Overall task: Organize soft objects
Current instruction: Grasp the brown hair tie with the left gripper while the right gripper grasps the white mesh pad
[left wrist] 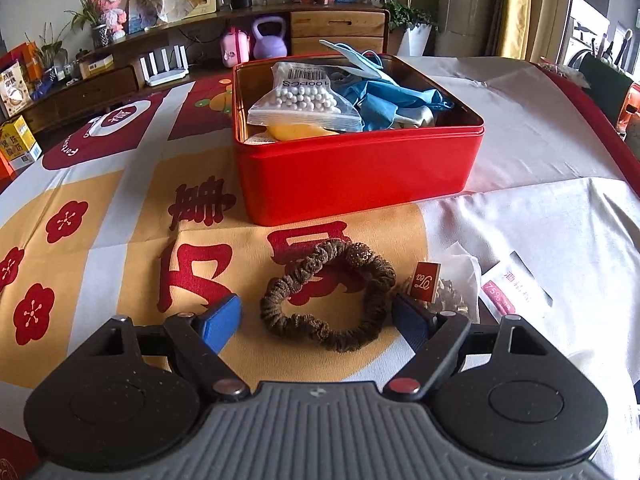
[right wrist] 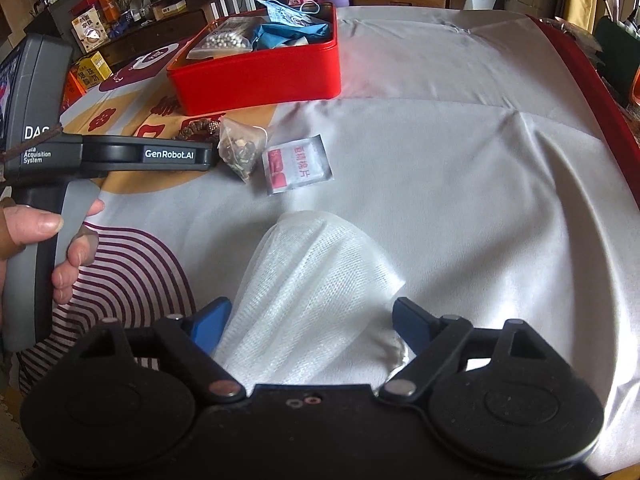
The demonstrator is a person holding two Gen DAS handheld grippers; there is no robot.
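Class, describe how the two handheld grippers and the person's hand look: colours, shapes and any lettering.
Both the left gripper and the right gripper have blue pads on black linkage arms with silver and red pivots, above round black housings. Seen from the right wrist, the left unit has a grey handle and white "GenRobot.AI" lettering. The bare hand shows no sleeve.

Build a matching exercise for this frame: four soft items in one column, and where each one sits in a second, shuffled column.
Items:
1. brown scrunchie
2. bag of white beads
3. white gauze cloth
4. tea bag

Places:
A. between the open fingers of the right tool
B. inside the red tin
C. on the tablecloth, between the open fingers of the left tool
D. on the tablecloth beside the alcohol wipe packet

Pairs: 1-C, 2-B, 3-A, 4-D
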